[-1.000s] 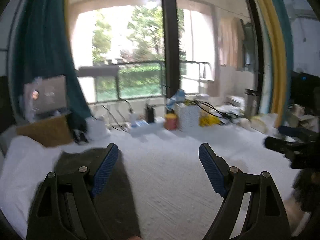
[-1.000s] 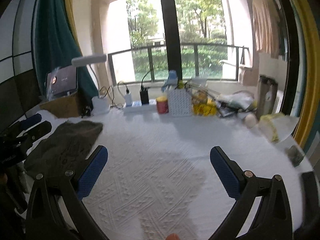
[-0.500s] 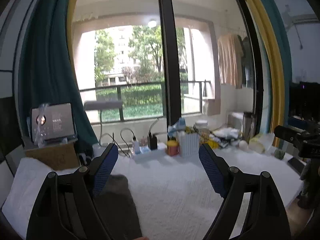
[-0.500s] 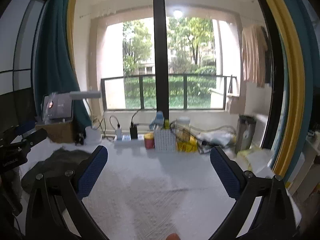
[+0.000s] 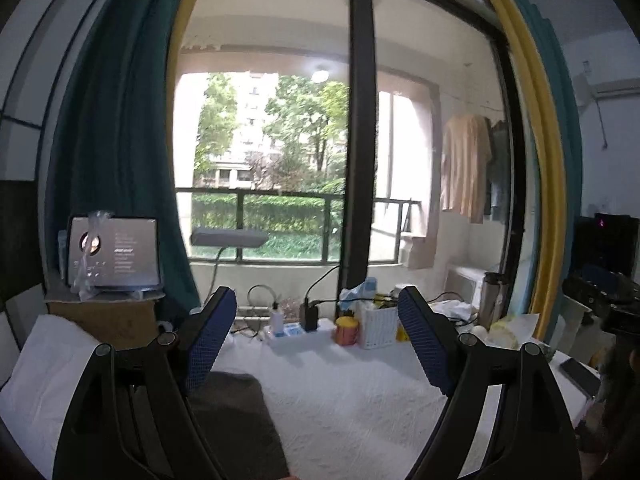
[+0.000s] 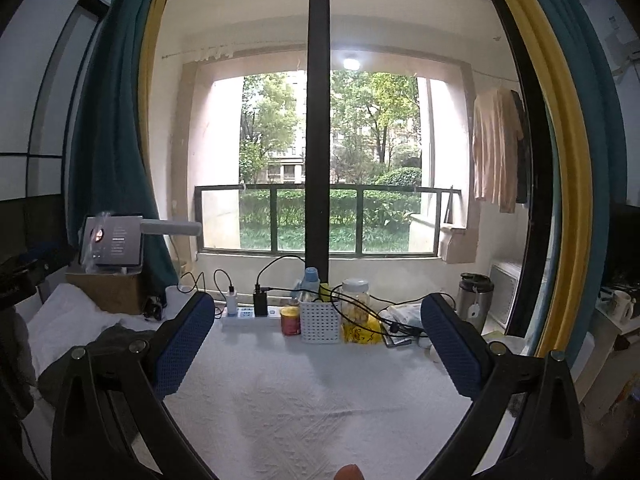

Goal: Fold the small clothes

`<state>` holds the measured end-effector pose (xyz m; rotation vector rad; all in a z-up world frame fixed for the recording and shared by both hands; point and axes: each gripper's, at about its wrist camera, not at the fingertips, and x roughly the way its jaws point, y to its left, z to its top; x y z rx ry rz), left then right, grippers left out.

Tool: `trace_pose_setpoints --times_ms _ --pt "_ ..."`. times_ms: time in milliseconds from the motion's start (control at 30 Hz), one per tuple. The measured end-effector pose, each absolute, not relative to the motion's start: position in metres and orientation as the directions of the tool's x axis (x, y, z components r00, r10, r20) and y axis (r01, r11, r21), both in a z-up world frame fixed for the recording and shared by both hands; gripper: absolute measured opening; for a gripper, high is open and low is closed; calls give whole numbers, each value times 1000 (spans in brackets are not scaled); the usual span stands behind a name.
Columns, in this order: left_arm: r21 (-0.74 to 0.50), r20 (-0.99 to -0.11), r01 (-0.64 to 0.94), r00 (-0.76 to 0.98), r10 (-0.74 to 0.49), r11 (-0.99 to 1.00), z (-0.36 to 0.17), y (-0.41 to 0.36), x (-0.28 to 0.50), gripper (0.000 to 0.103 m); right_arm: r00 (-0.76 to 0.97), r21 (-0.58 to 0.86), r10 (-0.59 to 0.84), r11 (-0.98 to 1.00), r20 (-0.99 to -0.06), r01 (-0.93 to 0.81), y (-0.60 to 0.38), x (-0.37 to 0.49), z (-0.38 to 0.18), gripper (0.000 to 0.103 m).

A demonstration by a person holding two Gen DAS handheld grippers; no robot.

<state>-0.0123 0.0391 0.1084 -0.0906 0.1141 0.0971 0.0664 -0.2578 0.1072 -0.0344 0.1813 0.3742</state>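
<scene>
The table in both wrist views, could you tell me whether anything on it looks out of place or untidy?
Mostly the far edge: cables trail loosely over the white basket and yellow bag. The dark garment lies rumpled at the left of the white cloth. Nothing looks spilled or damaged.

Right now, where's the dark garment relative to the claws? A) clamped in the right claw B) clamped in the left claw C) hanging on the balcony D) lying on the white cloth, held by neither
D: the dark garment lies flat on the white cloth; the left claw and right claw are both open and empty.
</scene>
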Motion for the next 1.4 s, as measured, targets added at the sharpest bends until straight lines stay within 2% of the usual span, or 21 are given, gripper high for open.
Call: trace_pose_setpoints --times_ms 400,1400 --pt "-70 -131 -176 977 166 982 101 52 -17 85 898 0 370 925 -240 -381 -248 79 95 102" --pt "-65 -150 -165 977 154 984 94 45 -14 85 896 0 358 929 -263 -371 -247 81 91 102"
